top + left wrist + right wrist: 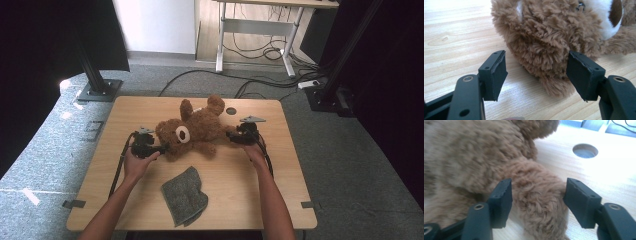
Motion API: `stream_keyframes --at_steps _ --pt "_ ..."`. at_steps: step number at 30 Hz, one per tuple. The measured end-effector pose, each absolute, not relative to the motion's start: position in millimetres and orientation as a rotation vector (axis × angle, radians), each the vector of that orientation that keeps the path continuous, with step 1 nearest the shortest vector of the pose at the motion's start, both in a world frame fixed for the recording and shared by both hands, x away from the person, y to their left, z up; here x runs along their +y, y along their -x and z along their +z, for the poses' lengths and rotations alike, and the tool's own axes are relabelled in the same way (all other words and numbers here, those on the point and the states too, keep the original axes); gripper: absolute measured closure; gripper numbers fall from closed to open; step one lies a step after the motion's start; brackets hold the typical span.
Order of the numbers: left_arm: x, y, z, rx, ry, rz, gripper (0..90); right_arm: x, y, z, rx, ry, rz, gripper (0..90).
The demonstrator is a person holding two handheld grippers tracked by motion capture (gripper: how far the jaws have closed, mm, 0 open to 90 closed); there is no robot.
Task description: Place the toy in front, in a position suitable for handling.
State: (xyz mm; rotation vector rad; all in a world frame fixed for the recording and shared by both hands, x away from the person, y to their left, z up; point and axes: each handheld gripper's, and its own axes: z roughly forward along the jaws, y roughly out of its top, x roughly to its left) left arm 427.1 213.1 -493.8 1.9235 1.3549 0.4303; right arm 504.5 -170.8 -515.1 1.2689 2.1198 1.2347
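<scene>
The grey cloth [184,195] lies nearest. The teddy bear [192,131] lies lengthwise across the bench [125,107], head toward the left hand-held gripper [161,148]. Both that one and the right hand-held gripper [231,136] are spread; the right gripper view shows a limb between its jaws.

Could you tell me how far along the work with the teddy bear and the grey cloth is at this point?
Done: the teddy bear lies on its back mid-table. In hand: the left gripper stands open at its head, the right gripper open around a limb; neither grips. Left: the grey cloth lies crumpled nearby, untouched.
</scene>
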Motion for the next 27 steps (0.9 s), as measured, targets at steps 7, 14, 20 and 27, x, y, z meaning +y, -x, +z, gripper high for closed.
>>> stream_keyframes --at_steps 7,14,20,27 --pt "215 -429 -501 1.355 -1.928 0.396 31.2 -172 -511 -538 2.168 -1.349 1.204 44.8" --pt "217 -434 -508 1.345 -1.921 0.33 31.2 -169 -506 -534 2.193 -1.334 1.216 66.8" --pt "215 -440 -518 1.296 -1.924 0.203 32.2 -171 -487 -536 2.216 -1.296 1.254 70.0" --pt "208 -440 -522 1.251 -1.961 0.201 32.3 -173 -458 -537 2.25 -1.233 1.274 70.2"
